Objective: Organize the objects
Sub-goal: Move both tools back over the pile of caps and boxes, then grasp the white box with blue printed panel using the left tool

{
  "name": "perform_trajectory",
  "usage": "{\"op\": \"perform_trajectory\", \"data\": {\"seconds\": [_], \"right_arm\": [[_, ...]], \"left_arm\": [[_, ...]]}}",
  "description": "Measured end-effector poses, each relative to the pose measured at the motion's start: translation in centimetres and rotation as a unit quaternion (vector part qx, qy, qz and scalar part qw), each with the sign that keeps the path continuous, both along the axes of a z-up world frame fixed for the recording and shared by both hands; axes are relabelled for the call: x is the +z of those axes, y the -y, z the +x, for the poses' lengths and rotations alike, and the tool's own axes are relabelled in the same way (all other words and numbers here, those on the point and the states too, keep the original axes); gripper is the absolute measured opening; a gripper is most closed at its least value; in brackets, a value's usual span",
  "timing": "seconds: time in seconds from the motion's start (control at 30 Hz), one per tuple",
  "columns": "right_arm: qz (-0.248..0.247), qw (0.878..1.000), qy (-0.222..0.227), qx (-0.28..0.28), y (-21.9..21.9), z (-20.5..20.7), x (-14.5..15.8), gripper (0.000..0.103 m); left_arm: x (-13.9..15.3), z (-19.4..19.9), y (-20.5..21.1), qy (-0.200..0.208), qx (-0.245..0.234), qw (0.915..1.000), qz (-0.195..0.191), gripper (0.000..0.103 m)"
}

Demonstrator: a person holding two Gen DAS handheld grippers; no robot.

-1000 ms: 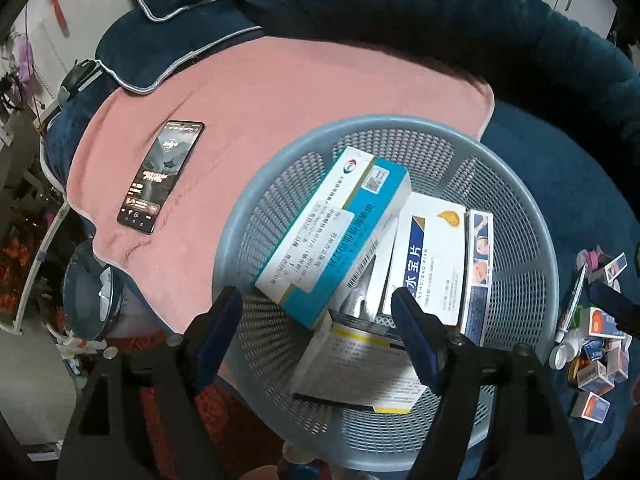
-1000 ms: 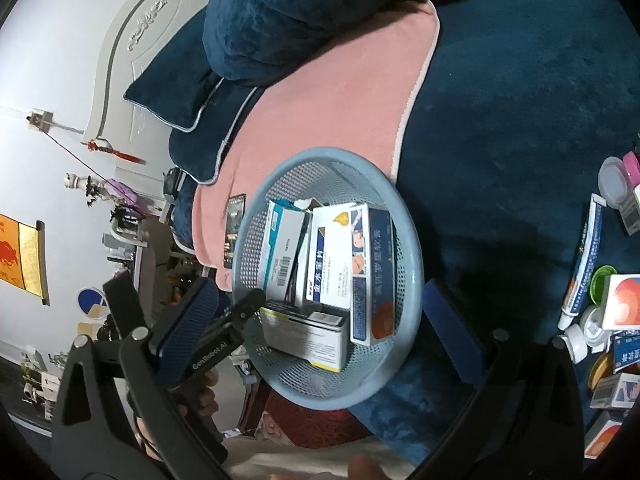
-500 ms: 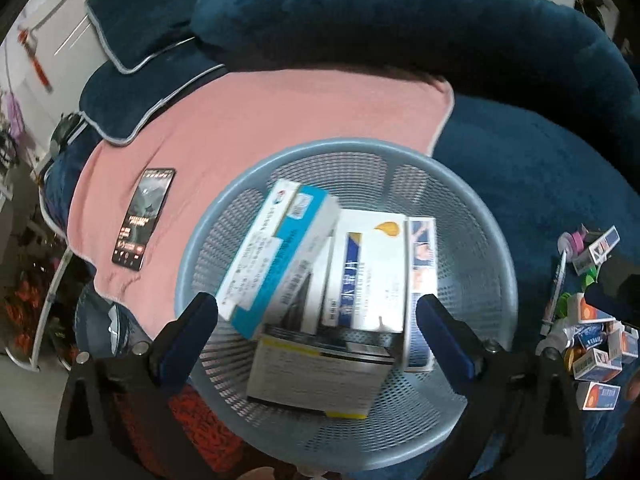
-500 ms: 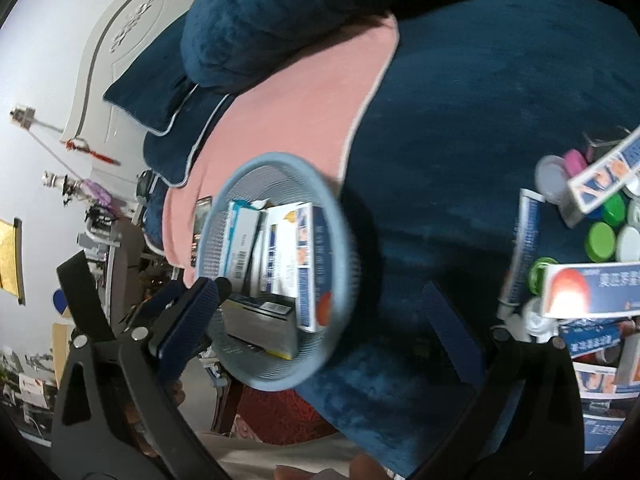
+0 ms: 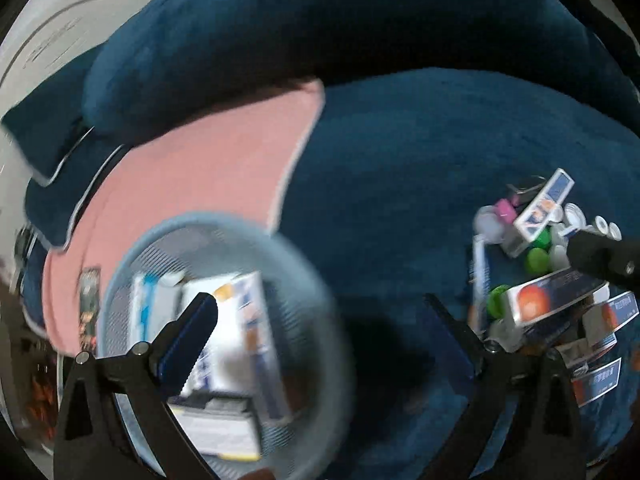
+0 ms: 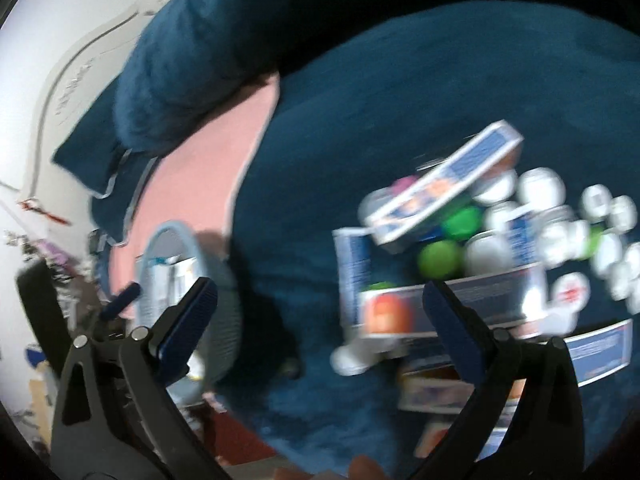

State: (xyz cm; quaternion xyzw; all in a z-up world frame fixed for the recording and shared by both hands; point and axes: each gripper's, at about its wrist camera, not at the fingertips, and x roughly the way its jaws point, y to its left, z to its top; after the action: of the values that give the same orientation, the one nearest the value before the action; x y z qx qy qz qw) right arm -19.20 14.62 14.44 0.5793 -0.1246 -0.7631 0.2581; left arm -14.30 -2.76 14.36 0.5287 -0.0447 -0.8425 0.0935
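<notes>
1. So the blue mesh basket (image 5: 224,320) sits on the near-left part of the dark blue blanket (image 5: 400,200), partly overlapping the pink towel (image 5: 200,168) that covers the left side. It's got several medicine boxes (image 5: 224,336) standing in it. A phone (image 5: 89,312) lies on the towel just left of the basket rim.
2. The rest of the stuff is a loose pile (image 6: 480,248) toward the blanket's right edge: white and green caps, a long box with an orange circle (image 6: 440,308), a blue-and-white box (image 6: 444,184) lying tilted on top of the others.
3. A rolled blue cushion (image 5: 280,40) runs along the far edge, white headboard behind it.
4. Both views are badly motion-blurred, so box labels are unreadable and the small caps smear together. The pile is cut off at the right in both views.
5. Left gripper (image 5: 324,328): jaws spread wide, nothing between them, hanging above the basket's right rim and the bare blanket.
6. Right gripper (image 6: 320,312): also wide apart and empty, its right finger in front of the orange-circle box; can't tell if it touches.
</notes>
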Motion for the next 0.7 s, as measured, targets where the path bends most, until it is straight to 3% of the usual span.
{"op": "perform_trajectory", "data": {"seconds": [0.23,0.4,0.53,0.7], "right_arm": [[0.035,0.999,0.004,-0.026,-3.6,-1.3,-1.1,0.103],[0.037,0.998,0.020,-0.052,-5.8,-1.9,-1.6,0.103],[0.032,0.993,0.036,-0.109,-9.1,-2.6,-1.8,0.103],[-0.007,0.979,0.057,-0.195,-13.7,-3.2,-1.9,0.103]], "left_arm": [[-1.9,-3.6,-5.9,0.006,-0.079,0.9968,-0.012,0.100],[-2.2,-5.5,-9.1,-0.005,-0.136,0.9906,0.016,0.100],[-2.5,-6.9,-11.5,-0.013,-0.173,0.9846,0.021,0.100],[-4.2,-9.0,-14.6,-0.008,-0.205,0.9787,0.018,0.099]]}}
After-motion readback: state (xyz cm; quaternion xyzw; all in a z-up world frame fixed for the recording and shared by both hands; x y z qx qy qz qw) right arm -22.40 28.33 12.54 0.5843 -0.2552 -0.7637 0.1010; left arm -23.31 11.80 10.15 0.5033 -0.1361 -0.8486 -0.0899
